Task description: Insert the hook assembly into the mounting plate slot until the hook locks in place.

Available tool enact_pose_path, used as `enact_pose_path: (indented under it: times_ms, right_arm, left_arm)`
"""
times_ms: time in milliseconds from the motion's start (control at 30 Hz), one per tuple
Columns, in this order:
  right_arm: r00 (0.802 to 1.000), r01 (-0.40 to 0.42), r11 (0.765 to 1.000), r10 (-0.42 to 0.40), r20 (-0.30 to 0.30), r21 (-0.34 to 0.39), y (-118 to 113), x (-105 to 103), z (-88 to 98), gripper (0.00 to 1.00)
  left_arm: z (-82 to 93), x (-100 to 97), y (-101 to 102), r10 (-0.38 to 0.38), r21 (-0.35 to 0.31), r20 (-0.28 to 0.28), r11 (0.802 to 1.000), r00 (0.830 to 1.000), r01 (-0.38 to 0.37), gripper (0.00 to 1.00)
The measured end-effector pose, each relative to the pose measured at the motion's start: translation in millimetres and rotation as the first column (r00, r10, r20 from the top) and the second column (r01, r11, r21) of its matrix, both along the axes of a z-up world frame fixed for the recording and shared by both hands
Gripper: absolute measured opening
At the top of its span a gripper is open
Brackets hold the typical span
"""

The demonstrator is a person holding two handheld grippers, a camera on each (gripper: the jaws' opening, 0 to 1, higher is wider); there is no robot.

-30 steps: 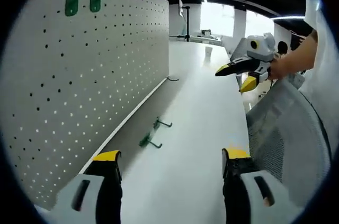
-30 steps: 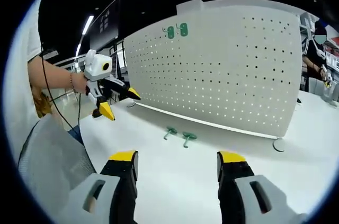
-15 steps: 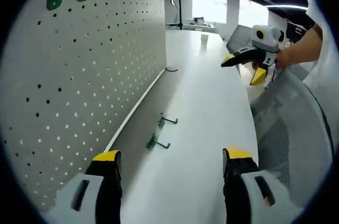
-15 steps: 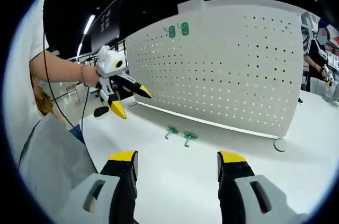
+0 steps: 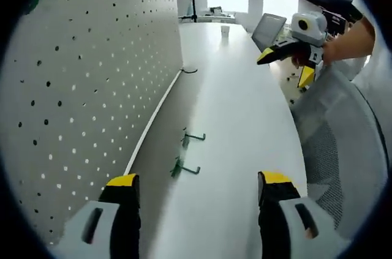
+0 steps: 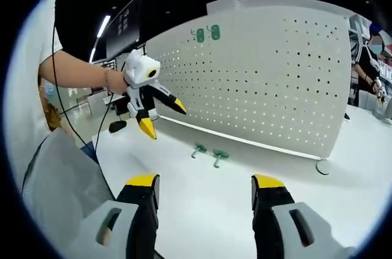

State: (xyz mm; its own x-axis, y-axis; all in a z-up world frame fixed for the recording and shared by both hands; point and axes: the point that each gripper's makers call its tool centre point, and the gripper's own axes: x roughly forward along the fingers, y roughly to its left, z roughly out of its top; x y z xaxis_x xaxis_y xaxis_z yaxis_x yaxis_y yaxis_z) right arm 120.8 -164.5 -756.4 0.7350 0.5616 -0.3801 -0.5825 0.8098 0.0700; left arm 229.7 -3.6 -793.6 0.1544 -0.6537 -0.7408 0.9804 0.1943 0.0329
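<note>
A tall white perforated pegboard panel [image 6: 263, 81] stands upright along the smooth white tabletop [image 5: 239, 124], two green plastic hook plates [image 6: 206, 33] already hanging near its upper edge. Two more green hook assemblies with thin bent wire prongs [image 5: 186, 153] lie side by side on the table, just in front of the board's foot. The left gripper [image 6: 160, 116], yellow-tipped, hovers above the table with jaws parted and empty, and the right gripper [image 5: 288, 66] is likewise spread and holds nothing.
</note>
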Motion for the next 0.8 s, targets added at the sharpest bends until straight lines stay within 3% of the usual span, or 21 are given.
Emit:
enact_pose_path:
  times_ms: [367, 800]
  right_arm:
    - [1.000, 0.014, 1.000, -0.014, -0.010, 0.004, 0, -7, -1.6, 0.59]
    - [1.000, 0.019, 1.000, -0.019, -0.019, 0.000, 2, -10, -3.4, 0.59]
  left_arm:
    - [-15.4, 3.6, -11, -0.106, 0.081, -0.003, 0.991, 0.994, 0.106, 0.83]
    - [-31.5, 10.5, -21, -0.175, 0.134, -0.031, 0.975, 0.984, 0.178, 0.83]
